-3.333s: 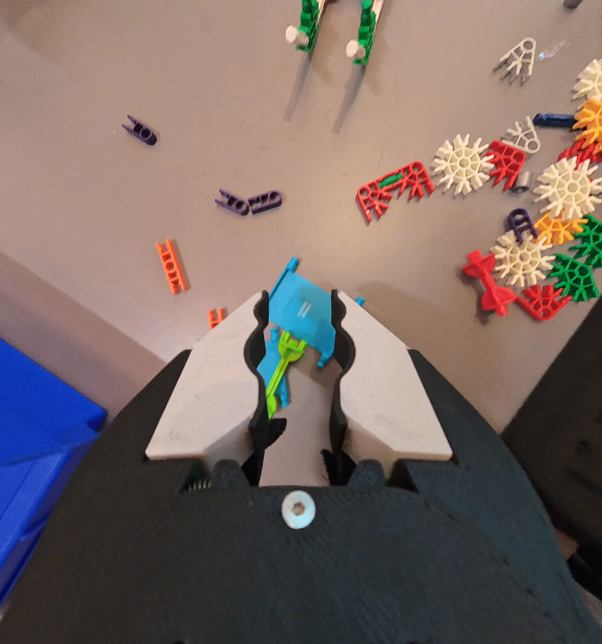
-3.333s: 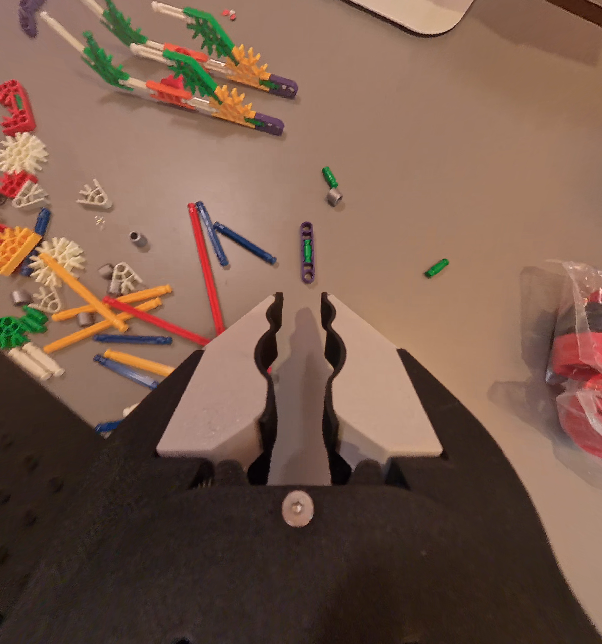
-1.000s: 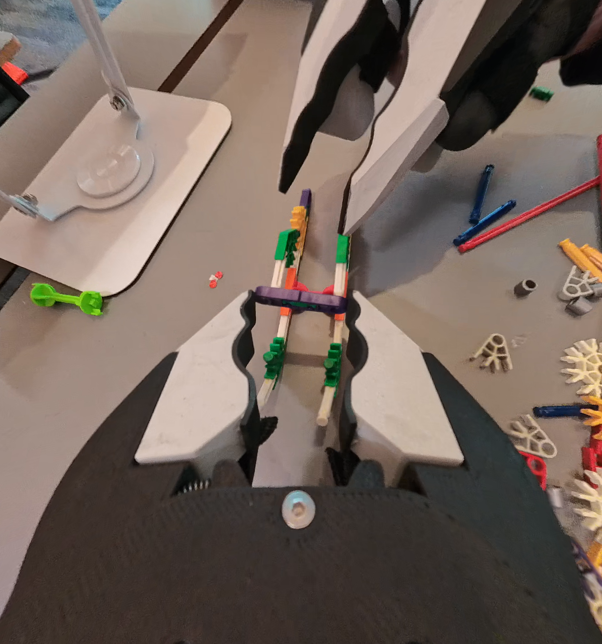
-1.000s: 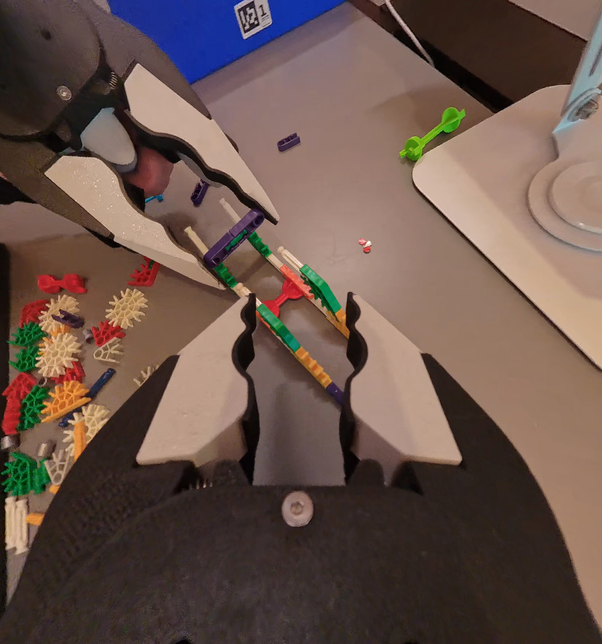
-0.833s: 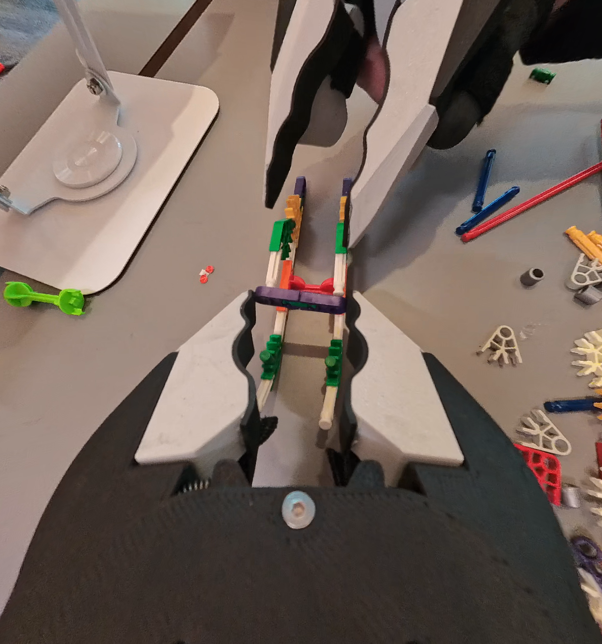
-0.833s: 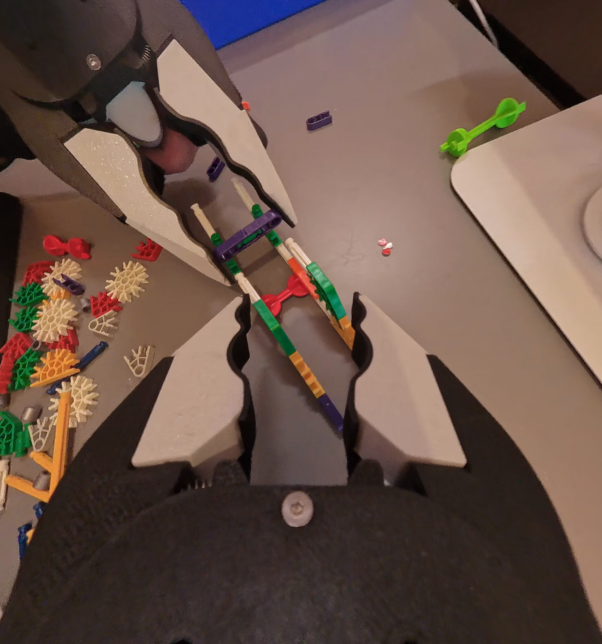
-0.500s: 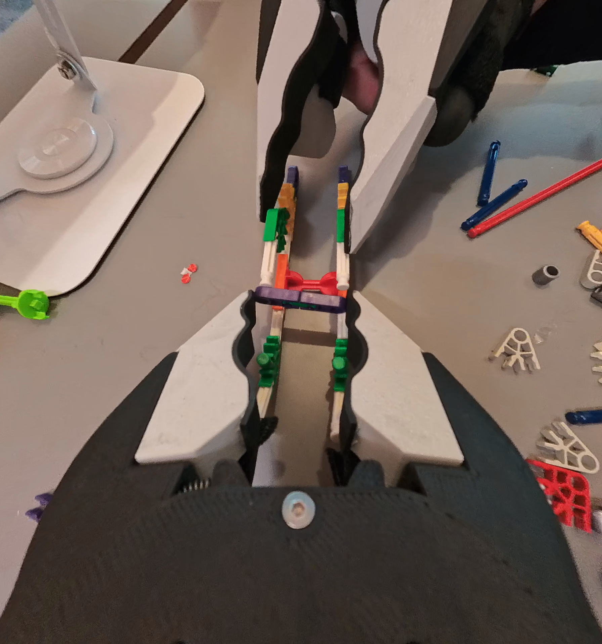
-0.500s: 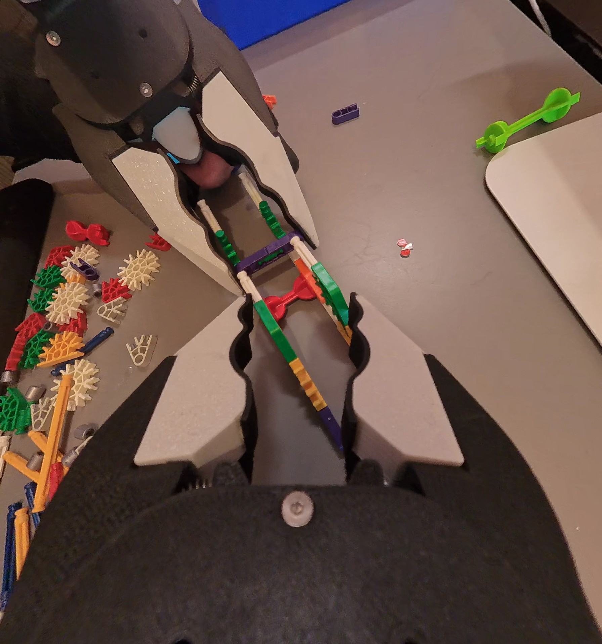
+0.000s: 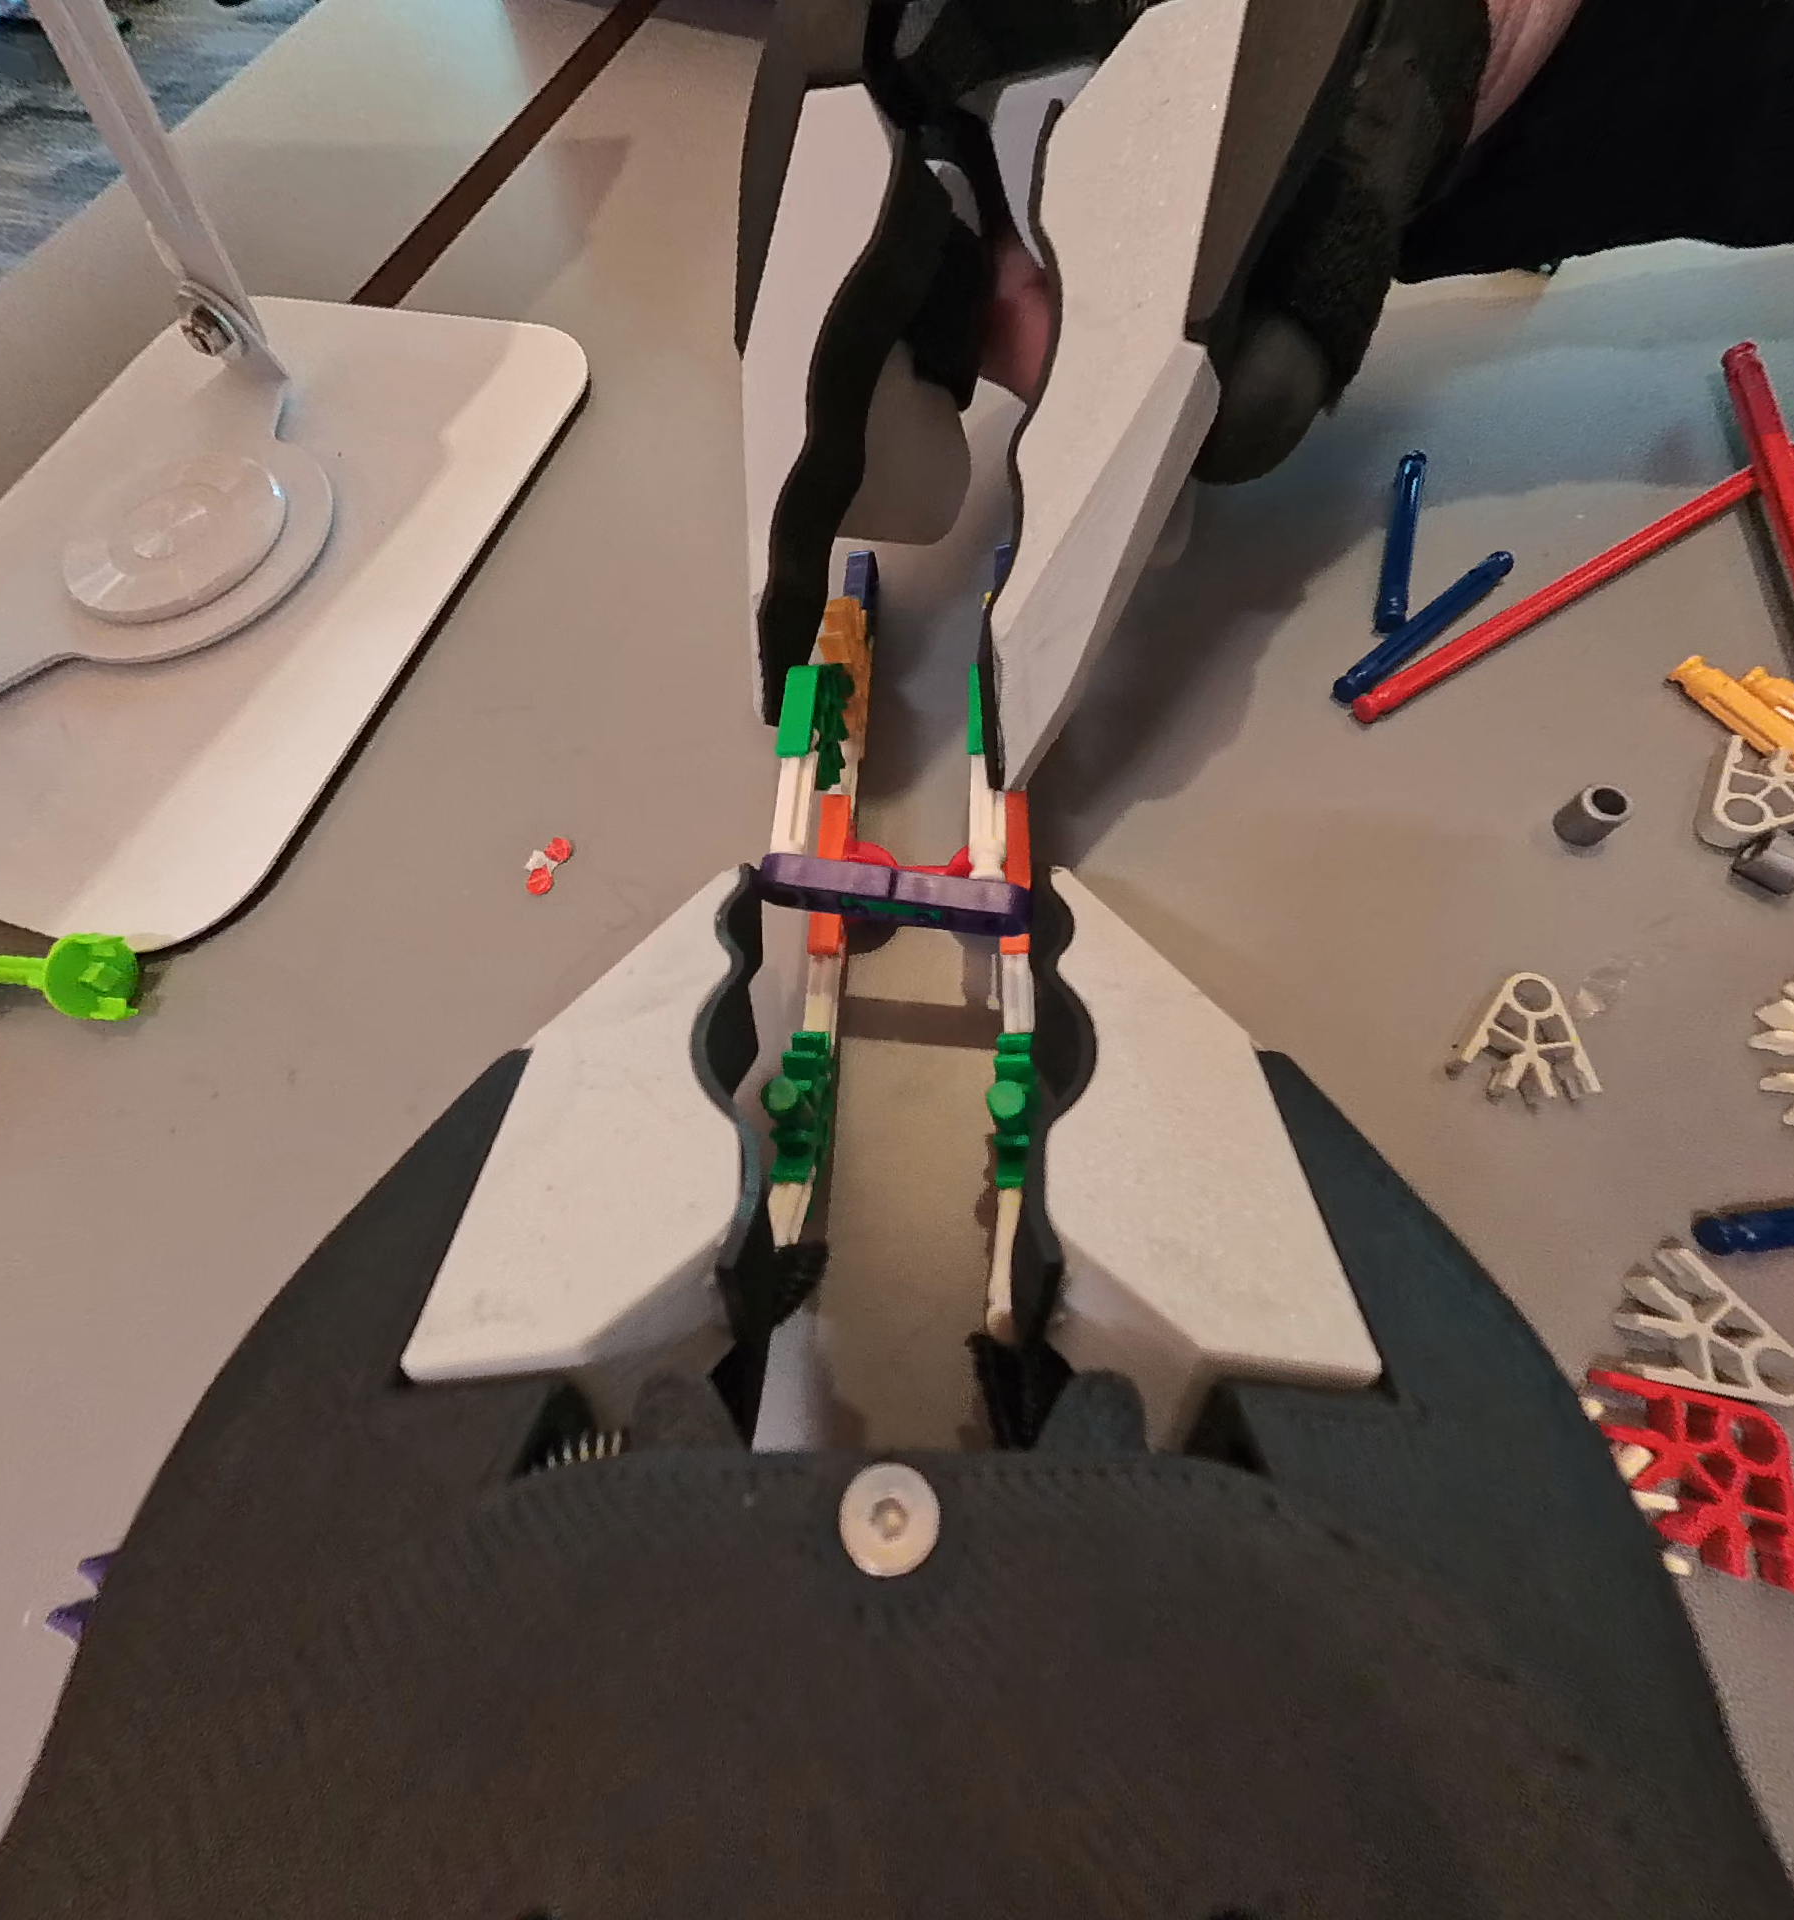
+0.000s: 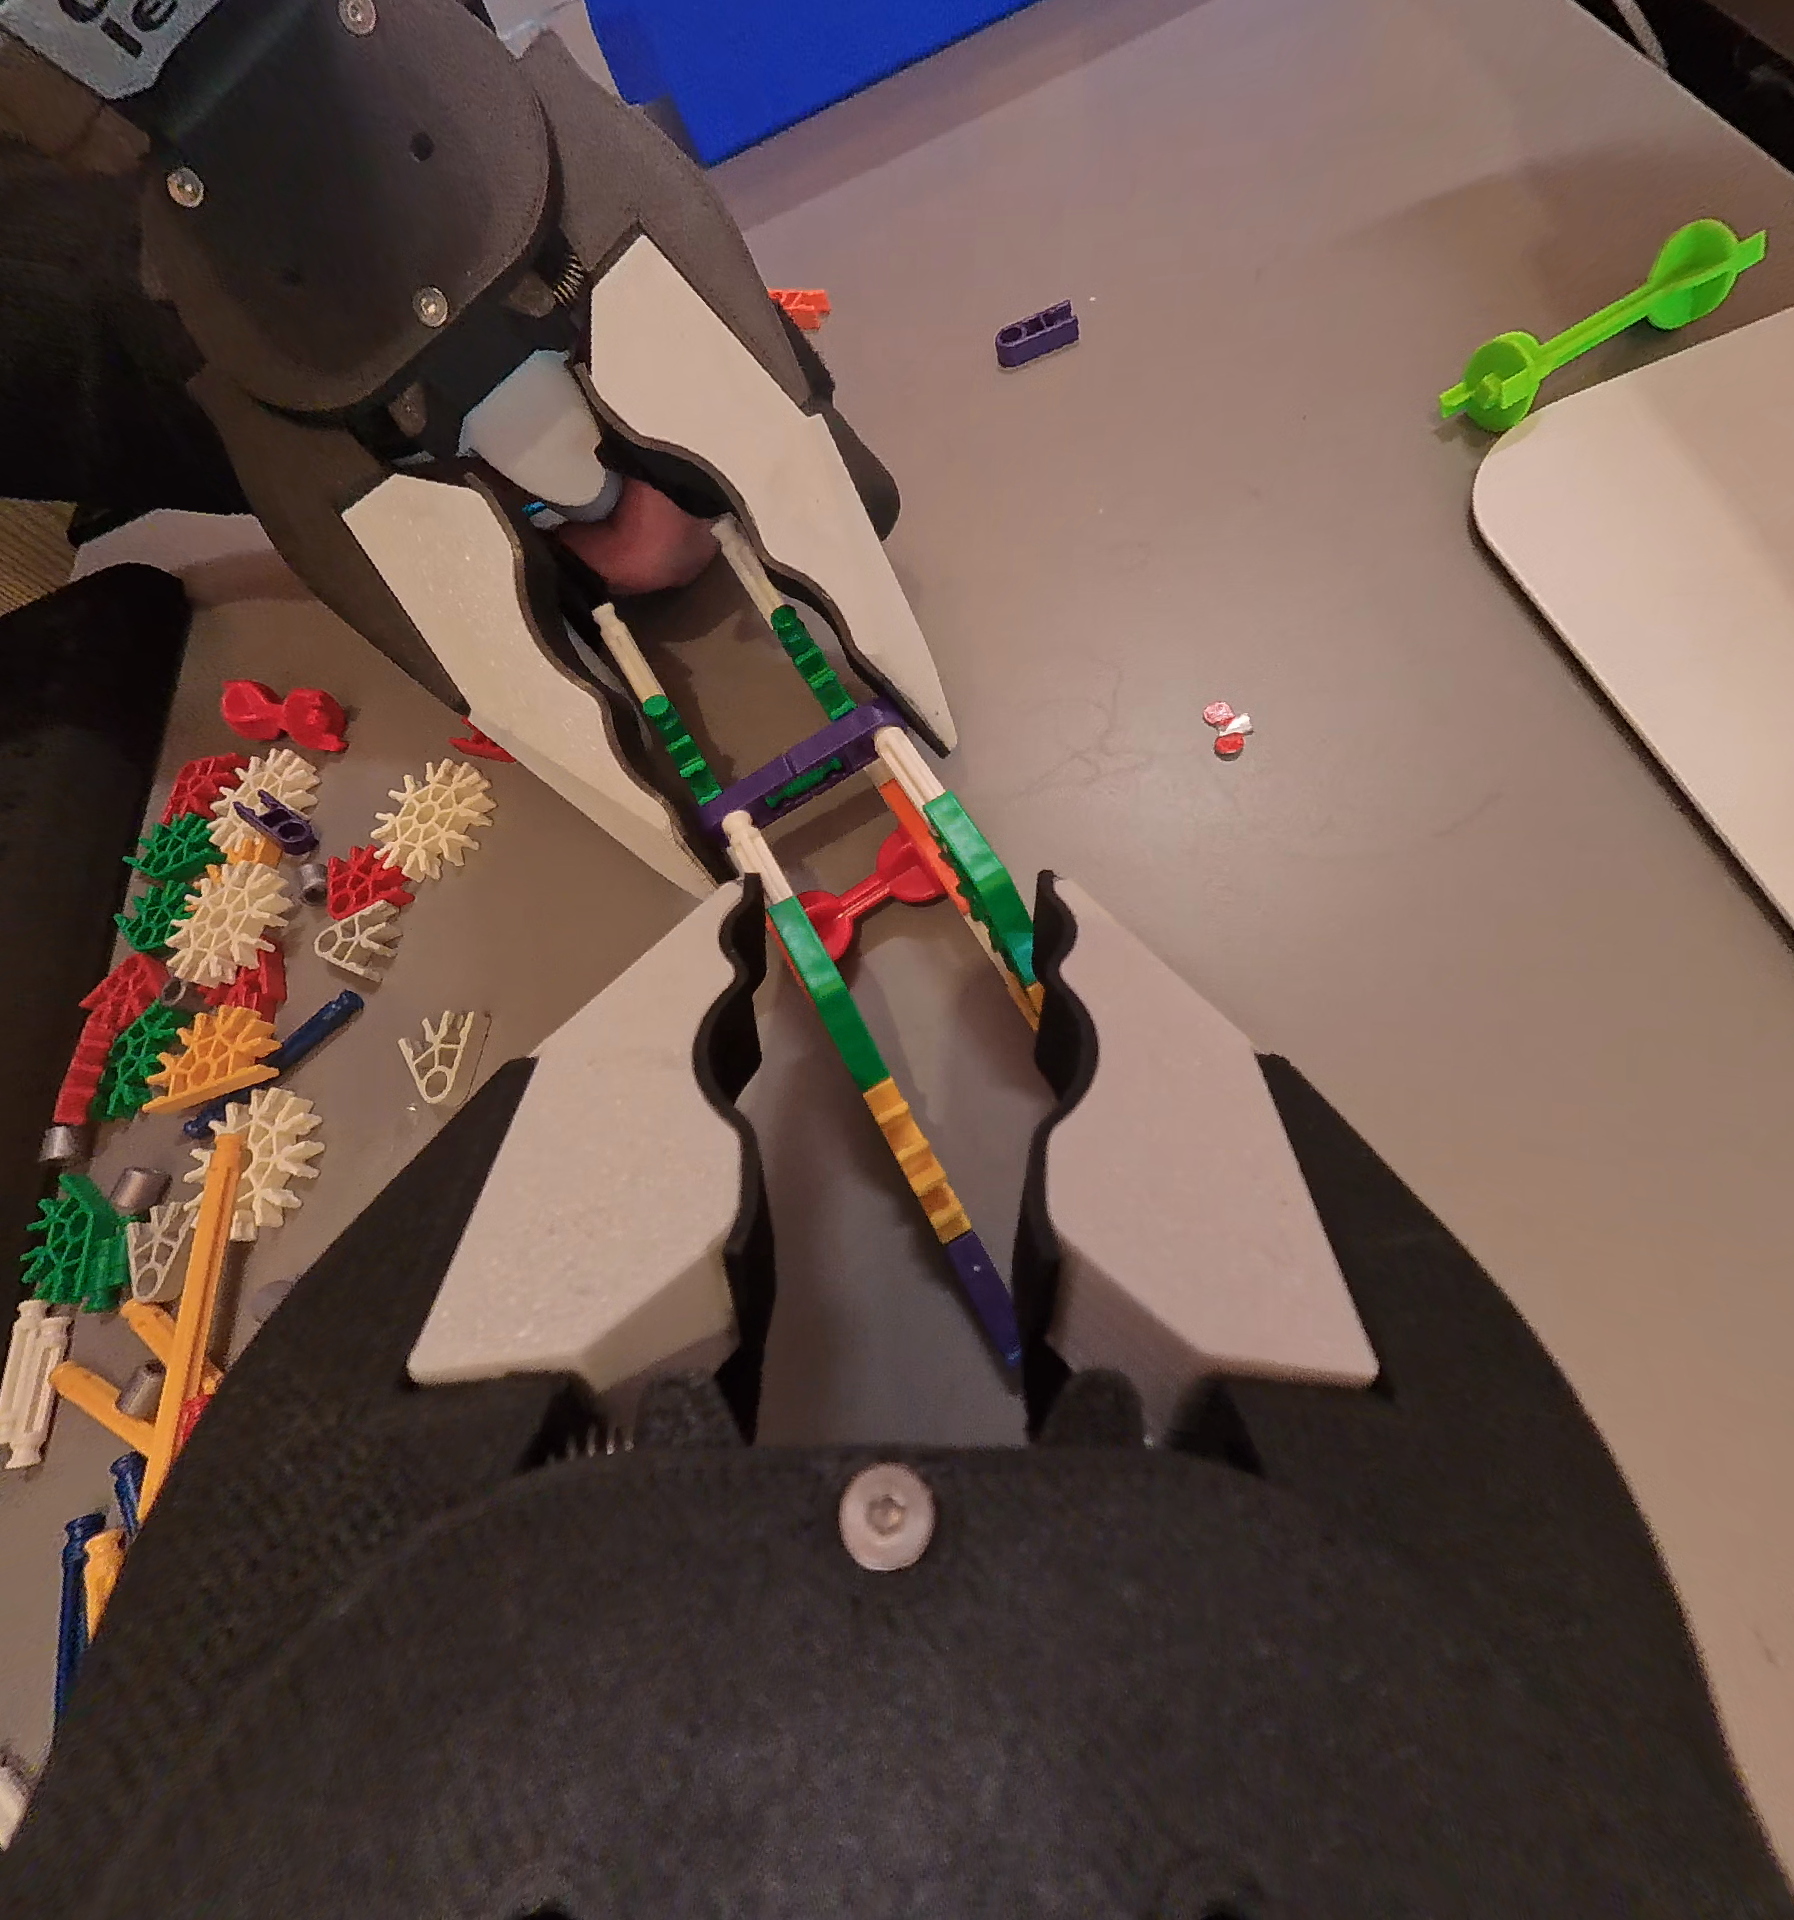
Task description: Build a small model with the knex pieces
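Observation:
A ladder-like toy assembly [image 9: 820,831] lies between both grippers: two white-rod rails with green, orange, yellow and purple connectors, joined by a purple crossbar [image 9: 893,894] and a red crossbar [image 10: 867,888]. My left gripper [image 9: 895,883] is shut on the assembly, with the purple crossbar pinched between its tips and the green rail ends inside its jaws. It also shows in the right wrist view [image 10: 825,810]. My right gripper [image 10: 895,883] is open and straddles the other end, with the yellow and purple rail [image 10: 914,1164] slanting between its fingers. It also shows in the left wrist view [image 9: 893,748].
A white lamp base [image 9: 249,582] sits to one side, with a lime green piece [image 9: 51,977] at its edge. Loose connectors lie in a heap [image 10: 218,935] and loose rods lie nearby [image 9: 1558,613]. A blue bin [image 10: 768,62] stands at the table's far edge. Less than 4 cm separates the two grippers' tips. From either gripper's tips it is about 15 centimeters to the lime green piece [image 9: 51,977]. It is also in sight in the right wrist view [image 10: 1508,348].
Over the last second my right gripper slid in along the rails toward my left gripper, which kept the purple crossbar. At 3.3 s ago the left held a blue piece elsewhere.

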{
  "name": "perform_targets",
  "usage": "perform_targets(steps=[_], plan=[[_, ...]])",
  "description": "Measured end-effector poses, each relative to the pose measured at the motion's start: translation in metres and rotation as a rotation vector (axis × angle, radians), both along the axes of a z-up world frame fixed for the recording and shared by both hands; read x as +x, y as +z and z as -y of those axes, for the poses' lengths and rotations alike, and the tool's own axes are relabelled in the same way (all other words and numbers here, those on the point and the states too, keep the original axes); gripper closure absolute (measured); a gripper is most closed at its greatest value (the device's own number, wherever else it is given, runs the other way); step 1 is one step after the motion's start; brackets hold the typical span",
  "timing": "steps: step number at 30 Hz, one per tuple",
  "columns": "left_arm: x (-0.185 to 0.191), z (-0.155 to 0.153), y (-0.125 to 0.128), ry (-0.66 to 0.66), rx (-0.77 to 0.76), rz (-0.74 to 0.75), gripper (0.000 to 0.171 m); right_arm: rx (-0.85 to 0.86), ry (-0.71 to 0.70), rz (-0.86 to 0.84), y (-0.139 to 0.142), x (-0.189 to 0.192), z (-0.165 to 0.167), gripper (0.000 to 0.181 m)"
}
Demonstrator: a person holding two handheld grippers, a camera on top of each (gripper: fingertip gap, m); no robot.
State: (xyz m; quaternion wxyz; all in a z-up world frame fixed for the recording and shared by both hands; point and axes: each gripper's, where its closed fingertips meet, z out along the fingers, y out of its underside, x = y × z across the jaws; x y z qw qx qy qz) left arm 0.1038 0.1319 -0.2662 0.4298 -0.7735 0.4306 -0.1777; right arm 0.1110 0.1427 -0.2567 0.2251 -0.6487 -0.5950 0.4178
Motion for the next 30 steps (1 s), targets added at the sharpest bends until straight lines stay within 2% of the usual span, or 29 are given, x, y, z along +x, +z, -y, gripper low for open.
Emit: perform_targets(steps=[6,11,30], plan=[[0.001,0.001,0.0,-0.019,-0.011,0.004,0.122,-0.002,0.025,0.005,-0.001,0.001,0.003,0.129],[0.006,0.002,0.0,-0.047,-0.026,0.017,0.123,0.018,0.073,0.083,-0.012,0.002,0.01,0.125],[0.008,0.002,0.002,-0.073,-0.076,0.053,0.122,0.036,0.071,0.091,-0.014,0.004,0.01,0.128]])
